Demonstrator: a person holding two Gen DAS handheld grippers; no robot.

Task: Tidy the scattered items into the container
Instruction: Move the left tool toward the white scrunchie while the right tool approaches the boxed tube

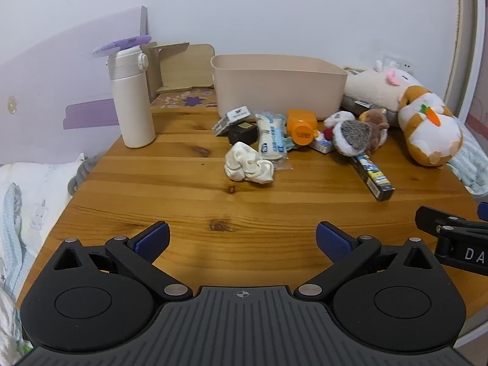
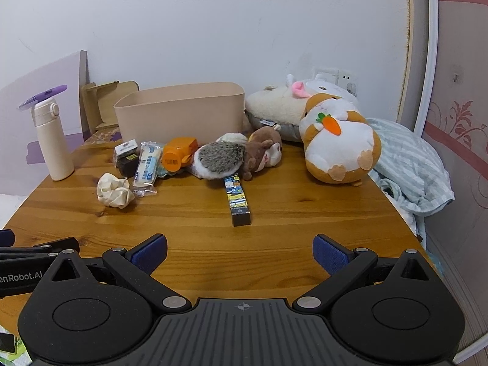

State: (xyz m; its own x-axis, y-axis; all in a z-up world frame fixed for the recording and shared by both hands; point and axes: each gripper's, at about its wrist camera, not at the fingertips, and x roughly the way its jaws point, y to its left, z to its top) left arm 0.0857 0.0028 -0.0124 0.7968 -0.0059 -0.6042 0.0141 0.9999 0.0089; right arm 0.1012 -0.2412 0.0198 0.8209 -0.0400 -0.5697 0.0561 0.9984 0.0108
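Blue-padded hand-held grippers (image 1: pixel 243 239) (image 2: pixel 240 251) hover wide above table (image 1: pixel 183 201).

right gripper (image 1: pixel 457 244): "DA" | left gripper (image 2: pixel 21 274): "enRobot.AI" | item labels: unreadable

Stood upright at the far left of the wooden desk (image 1: pixel 183 201): a cream insulated bottle (image 1: pixel 131 100), with a purple pen (image 1: pixel 123 43) lying across its lid. Leaned against the white wall (image 1: pixel 274 9) behind the bottle: a folded cardboard piece (image 1: pixel 180 67) and a pale lilac board (image 1: pixel 61 76). Lay at the far right edge: a big orange-and-white plush hamster (image 2: pixel 338 140) with a carrot on its chest, touching a cream plush pillow with a pink bow (image 2: pixel 283 103). Bunched off the right edge: striped pale-blue bedding (image 2: pixel 408 164). Fixed above the plush toys: a white wall socket (image 2: pixel 335 77).
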